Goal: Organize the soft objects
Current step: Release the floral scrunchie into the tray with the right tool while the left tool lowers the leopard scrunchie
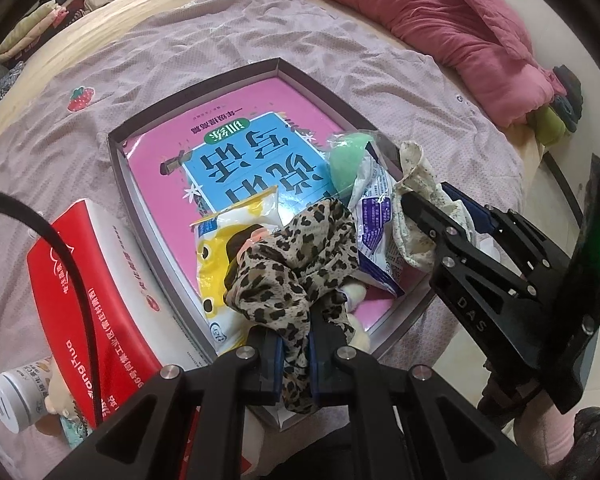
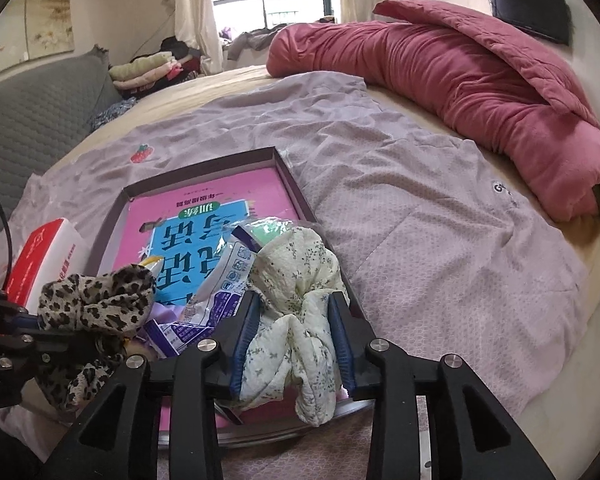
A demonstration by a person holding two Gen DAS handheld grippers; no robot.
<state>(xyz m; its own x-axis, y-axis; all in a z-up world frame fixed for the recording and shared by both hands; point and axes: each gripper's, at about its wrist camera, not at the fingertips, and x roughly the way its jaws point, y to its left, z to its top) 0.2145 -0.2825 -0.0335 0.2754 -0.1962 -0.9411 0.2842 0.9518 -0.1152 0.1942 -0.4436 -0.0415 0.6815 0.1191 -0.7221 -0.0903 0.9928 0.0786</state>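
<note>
My left gripper [image 1: 296, 340] is shut on a leopard-print cloth [image 1: 292, 264] and holds it over the near end of a shallow grey box [image 1: 116, 160]. The cloth also shows in the right wrist view [image 2: 96, 300]. My right gripper [image 2: 296, 320] is shut on a pale floral cloth [image 2: 296, 304], over the box's near right corner; it also shows in the left wrist view [image 1: 416, 200]. A pink and blue book [image 1: 228, 148] lies in the box, with a yellow snack bag [image 1: 224, 248], a blue-white packet [image 1: 372, 216] and a green item [image 1: 348, 160] on it.
A red and white carton [image 1: 84, 280] lies left of the box, with a white bottle [image 1: 16, 400] near it. The box sits on a lilac sheet [image 2: 420, 220] over the bed. A rolled pink duvet [image 2: 480, 92] lies along the far right. Folded clothes [image 2: 148, 68] are stacked at the back left.
</note>
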